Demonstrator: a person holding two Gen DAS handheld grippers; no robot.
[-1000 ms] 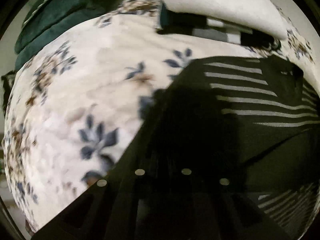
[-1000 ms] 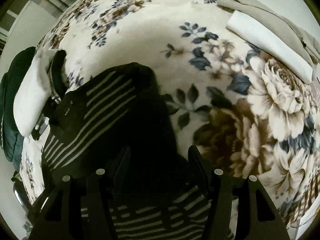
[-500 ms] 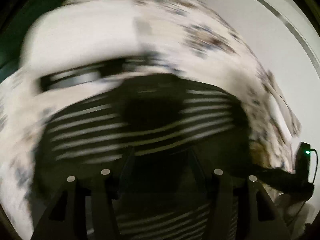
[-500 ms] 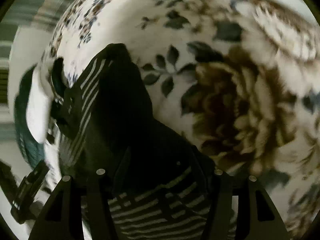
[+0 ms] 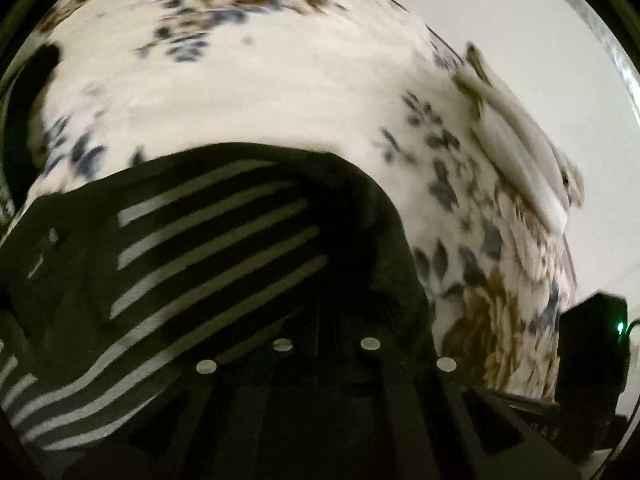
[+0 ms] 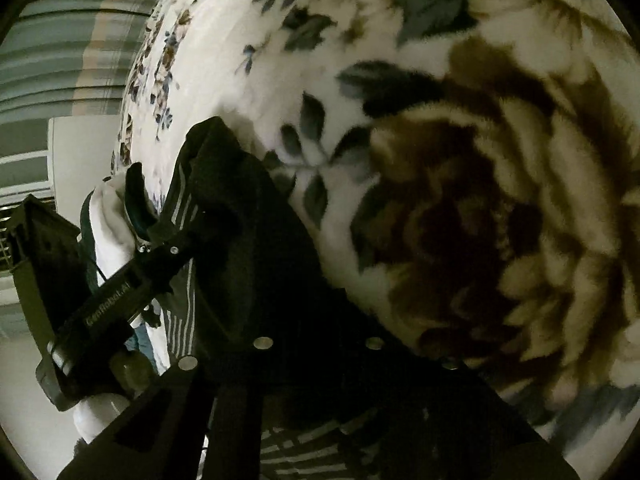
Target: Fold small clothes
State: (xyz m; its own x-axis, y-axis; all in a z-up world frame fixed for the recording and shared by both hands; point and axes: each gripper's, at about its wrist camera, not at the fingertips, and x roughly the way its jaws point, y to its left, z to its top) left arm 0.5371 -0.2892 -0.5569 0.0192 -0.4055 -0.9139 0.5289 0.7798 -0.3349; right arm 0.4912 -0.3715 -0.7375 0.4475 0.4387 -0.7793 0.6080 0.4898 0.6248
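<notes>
Across my left wrist view, the black garment with pale grey stripes (image 5: 208, 248) lies on the floral blanket (image 5: 280, 92), filling the lower left and draped right over the left gripper (image 5: 326, 320), whose fingers sit close together and seem pinched on the cloth (the dark fabric hides the tips, so I cannot tell for certain). Only this view shows the folded pale cloth (image 5: 516, 160) lying far off near the blanket's right edge, and a black device with a green light (image 5: 592, 344) at the far right. Over on my right wrist view, the same garment (image 6: 248, 248) runs from a bunched peak down under the right gripper (image 6: 316, 344); its fingers are lost in shadow against the black cloth, so I cannot tell how they stand. This view alone shows the left gripper from outside (image 6: 120, 292), a long black body with lettering, reaching in at the garment's striped left edge, with a white folded cloth (image 6: 108, 232) behind it. The blanket (image 6: 480, 200) looks plush here, printed with a big brown rose and blue-grey leaves; a plaid fabric (image 6: 72, 48) fills the upper left.
</notes>
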